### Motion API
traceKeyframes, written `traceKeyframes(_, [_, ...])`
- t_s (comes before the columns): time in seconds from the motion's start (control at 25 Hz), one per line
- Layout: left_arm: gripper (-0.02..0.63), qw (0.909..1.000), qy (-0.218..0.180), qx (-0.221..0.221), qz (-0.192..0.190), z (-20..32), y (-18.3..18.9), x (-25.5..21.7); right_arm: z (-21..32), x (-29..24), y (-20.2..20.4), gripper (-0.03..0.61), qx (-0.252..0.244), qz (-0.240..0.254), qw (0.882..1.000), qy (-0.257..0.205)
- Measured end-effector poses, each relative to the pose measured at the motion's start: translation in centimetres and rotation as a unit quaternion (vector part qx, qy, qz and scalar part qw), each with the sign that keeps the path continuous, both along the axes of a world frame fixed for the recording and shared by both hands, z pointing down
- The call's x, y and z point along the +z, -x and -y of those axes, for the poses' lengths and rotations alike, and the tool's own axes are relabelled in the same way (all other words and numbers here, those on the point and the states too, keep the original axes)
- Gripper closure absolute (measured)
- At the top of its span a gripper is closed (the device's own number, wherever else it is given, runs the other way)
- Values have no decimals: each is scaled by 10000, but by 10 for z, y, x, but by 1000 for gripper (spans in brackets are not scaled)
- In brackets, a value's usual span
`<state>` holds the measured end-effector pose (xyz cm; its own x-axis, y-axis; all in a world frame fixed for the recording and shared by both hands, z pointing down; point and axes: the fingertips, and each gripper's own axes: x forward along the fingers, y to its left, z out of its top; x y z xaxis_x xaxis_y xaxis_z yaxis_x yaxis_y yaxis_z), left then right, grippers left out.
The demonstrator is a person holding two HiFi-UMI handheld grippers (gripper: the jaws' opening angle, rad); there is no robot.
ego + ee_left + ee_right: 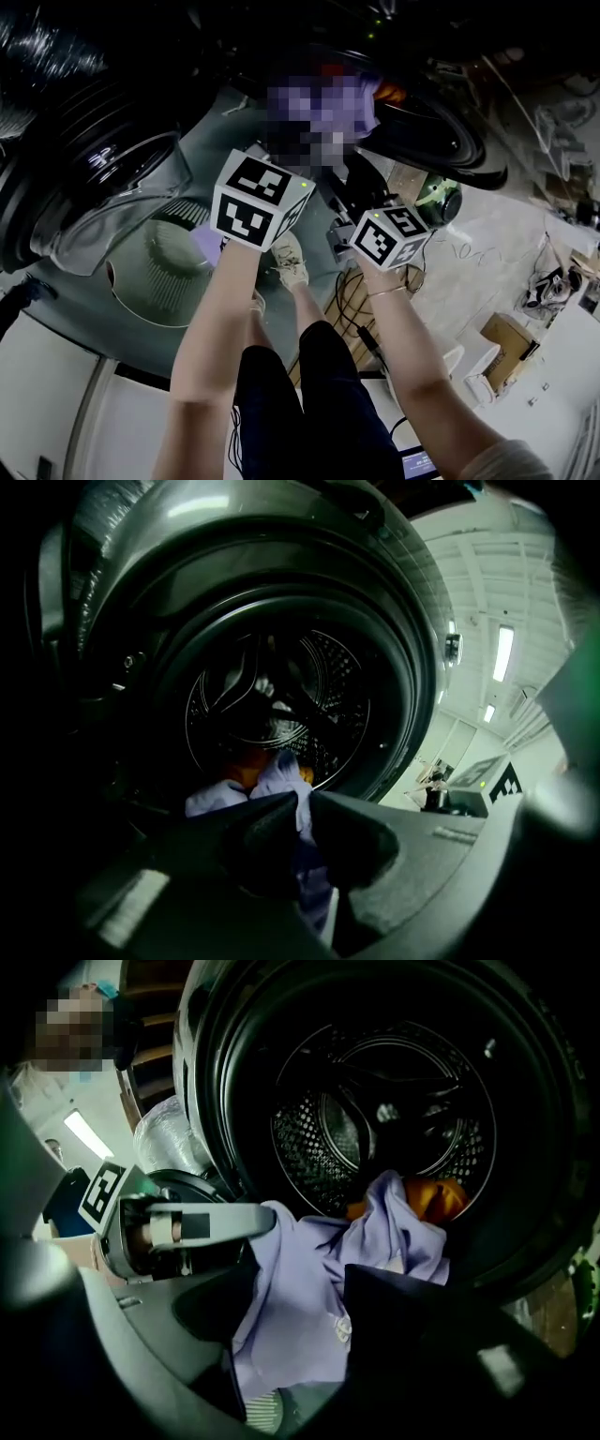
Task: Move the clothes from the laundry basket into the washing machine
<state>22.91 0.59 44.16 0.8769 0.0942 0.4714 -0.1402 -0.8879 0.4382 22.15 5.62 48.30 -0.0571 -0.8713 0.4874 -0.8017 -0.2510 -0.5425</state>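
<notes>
Forearms (220,328) outstretched toward washer drum (281,714), left claw (302,801) tight on lavender shirt (375,1232), right claw (300,1279) spread

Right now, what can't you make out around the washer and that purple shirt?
Head view: tips of the left gripper and right gripper, behind their marker cubes and a mosaic patch.
Right gripper view: orange garment, mostly under the lavender shirt; its kind is unclear.
Both gripper views: drum depths, too dark.
Head view: laundry basket, partly behind the left arm.
</notes>
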Motion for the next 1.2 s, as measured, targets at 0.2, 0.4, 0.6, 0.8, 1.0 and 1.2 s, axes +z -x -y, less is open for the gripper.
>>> traceKeyframes(0.2, [571, 9997, 29, 10, -259, 4, -8, -18, 5, 14, 21, 270, -201, 184, 9994, 194])
traceKeyframes(0.4, [571, 9992, -30, 40, -398, 12, -9, -28, 9, 28, 15, 423, 7, 59, 9991, 431])
traceKeyframes(0.6, [571, 9986, -102, -141, -506, 20, -4, -28, 17, 23, -7, 545, 103, -323, 9985, 439])
traceKeyframes(0.8, [532, 9982, -124, -357, -458, 25, 3, -20, 27, 5, -37, 548, 367, -642, 9971, 174])
traceKeyframes(1.0, [479, 9989, -22, -379, -277, 18, 14, -5, 37, -14, -73, 547, 772, -939, 9925, -104])
traceKeyframes(1.2, [479, 9990, 96, -416, -121, 10, 27, 11, 54, -36, -113, 548, 1221, -1281, 9832, -458])
